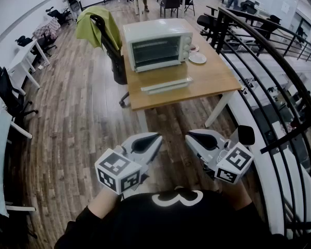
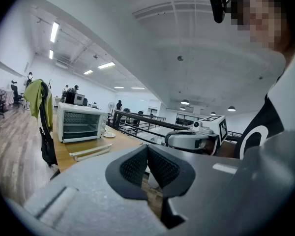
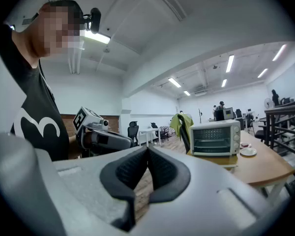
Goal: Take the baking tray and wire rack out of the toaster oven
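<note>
The white toaster oven [image 1: 158, 44] stands on the wooden table [image 1: 212, 82], well ahead of me. Its door [image 1: 166, 84] hangs open and flat toward the table's front edge. Shelves show dimly inside, and I cannot tell the baking tray from the wire rack. Both grippers are held close to my chest, above the floor and short of the table. My left gripper [image 1: 156, 139] is shut with nothing in it, and so is my right gripper [image 1: 190, 136]. The oven [image 2: 81, 123] also shows small in the left gripper view, and the oven [image 3: 216, 137] in the right gripper view.
A white plate [image 1: 197, 58] lies to the right of the oven. A chair with a green jacket [image 1: 96, 27] and a black bag [image 1: 116, 61] stand at the table's left side. A black railing [image 1: 269, 61] runs along the right. Desks and office chairs [image 1: 8, 92] line the left.
</note>
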